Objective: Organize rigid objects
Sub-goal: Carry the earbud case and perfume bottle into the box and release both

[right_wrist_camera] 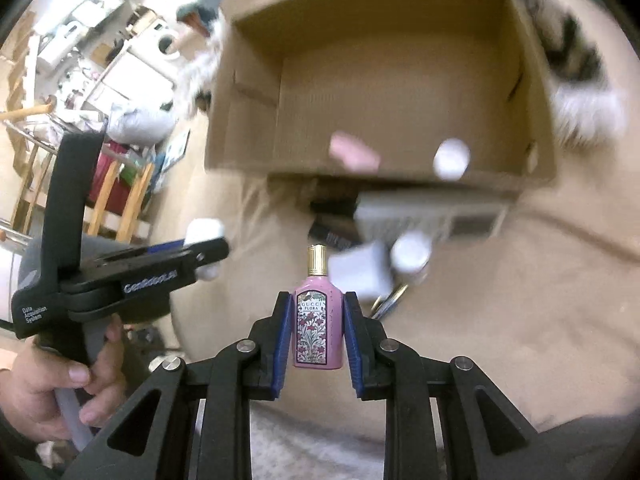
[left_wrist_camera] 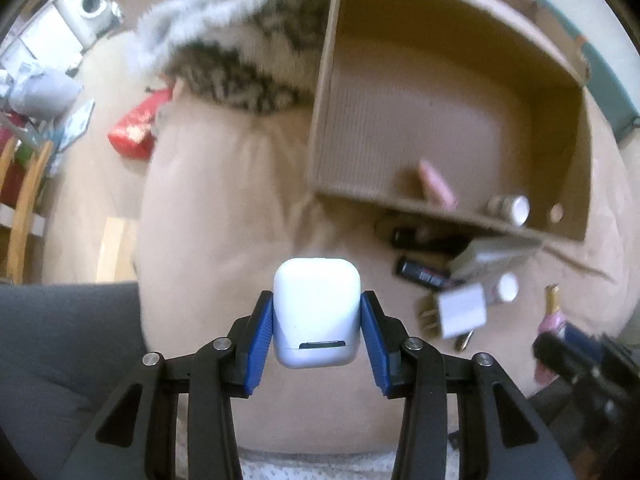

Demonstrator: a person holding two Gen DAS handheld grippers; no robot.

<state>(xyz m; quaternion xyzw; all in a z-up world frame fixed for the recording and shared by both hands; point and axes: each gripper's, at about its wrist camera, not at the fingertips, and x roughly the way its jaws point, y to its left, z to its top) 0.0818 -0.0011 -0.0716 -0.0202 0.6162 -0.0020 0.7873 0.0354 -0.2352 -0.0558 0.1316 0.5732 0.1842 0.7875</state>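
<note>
Much beyond the tools is smeared with blur: past the left gripper, the cardboard box and the small things in front of it are soft-edged, so only a black battery, a white plug block and a pale round-capped jar can be roughly made out. A pink shape inside the box is too blurred to identify. The left gripper's blue pads are clamped on a white earbud case, smooth and rounded, with a dark slot along its near edge; it is lifted clear of the beige cushion.

In the right view, a hand at the far left grips the other tool's handle. The right gripper is closed on a pink perfume bottle, upright between the pads, with a gold cap and a floral label. Ahead of it the box opening and the white items are badly blurred.
</note>
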